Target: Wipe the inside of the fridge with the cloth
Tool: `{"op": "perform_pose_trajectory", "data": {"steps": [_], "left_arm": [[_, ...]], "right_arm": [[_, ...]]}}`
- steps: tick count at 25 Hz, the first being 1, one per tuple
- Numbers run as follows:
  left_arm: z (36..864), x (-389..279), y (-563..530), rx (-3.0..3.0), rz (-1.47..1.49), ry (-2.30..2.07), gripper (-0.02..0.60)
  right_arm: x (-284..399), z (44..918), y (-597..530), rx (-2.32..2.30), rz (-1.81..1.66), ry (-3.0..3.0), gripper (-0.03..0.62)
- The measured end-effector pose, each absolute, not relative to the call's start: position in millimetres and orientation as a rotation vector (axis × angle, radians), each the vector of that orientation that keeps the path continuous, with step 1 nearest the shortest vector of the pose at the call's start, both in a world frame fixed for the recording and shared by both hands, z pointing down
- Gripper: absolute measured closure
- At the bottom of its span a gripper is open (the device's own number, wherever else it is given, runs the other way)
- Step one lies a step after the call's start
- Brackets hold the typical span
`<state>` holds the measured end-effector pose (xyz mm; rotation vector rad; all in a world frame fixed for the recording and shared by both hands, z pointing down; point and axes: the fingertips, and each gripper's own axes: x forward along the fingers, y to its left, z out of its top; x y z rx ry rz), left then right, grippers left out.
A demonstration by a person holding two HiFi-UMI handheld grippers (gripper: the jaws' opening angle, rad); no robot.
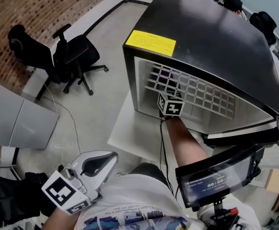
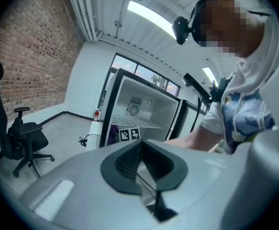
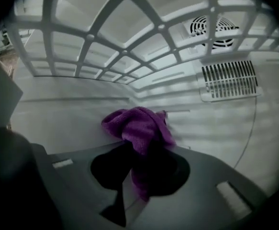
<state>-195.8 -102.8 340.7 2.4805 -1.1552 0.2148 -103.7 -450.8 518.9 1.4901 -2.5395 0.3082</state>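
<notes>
Purple cloth (image 3: 138,127) bunched in my right gripper (image 3: 140,174), jaws clamped on it so the wad leads, seemingly against the fridge back wall (image 3: 72,114) beneath the wire shelf (image 3: 129,42); vent (image 3: 229,80) at 2 o'clock. Left gripper (image 1: 89,169) parked at 7 o'clock in the head view, jaws together, empty

Grey concrete floor (image 1: 91,114): fills left and centre of head view. Bears a pale flat slab (image 1: 125,128) at centre. Black fridge (image 1: 216,37) stands on slab at upper right, open front facing lower edge of frame. Black office chair (image 1: 74,56) on castors at upper left, well apart from slab. Thin cable (image 1: 74,123) trails over floor between chair and slab. Grey cabinet (image 1: 19,121) at left edge. Inside fridge: white wire shelf (image 3: 125,51), spans upper part of right gripper view.
</notes>
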Motion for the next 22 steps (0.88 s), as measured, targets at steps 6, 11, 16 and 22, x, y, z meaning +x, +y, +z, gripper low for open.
{"op": "perform_pose_trajectory", "data": {"steps": [6,11,16,22], "left_arm": [[340,-198,-103,2.485,0.218,-1.153,0.575],[339,-199,-100,2.494,0.213,-1.138,0.575],[336,-197,-90,2.521,0.212,-1.105,0.575],[332,-199,-73,2.545,0.213,-1.074,0.575]], "right_arm": [[-114,522,-450,1.423,0.327,-2.572,0.514],[-119,522,-436,1.380,0.359,-2.604,0.514],[-129,517,-410,1.338,0.361,-2.640,0.514],[-132,524,-376,1.320,0.382,-2.638,0.514]]}}
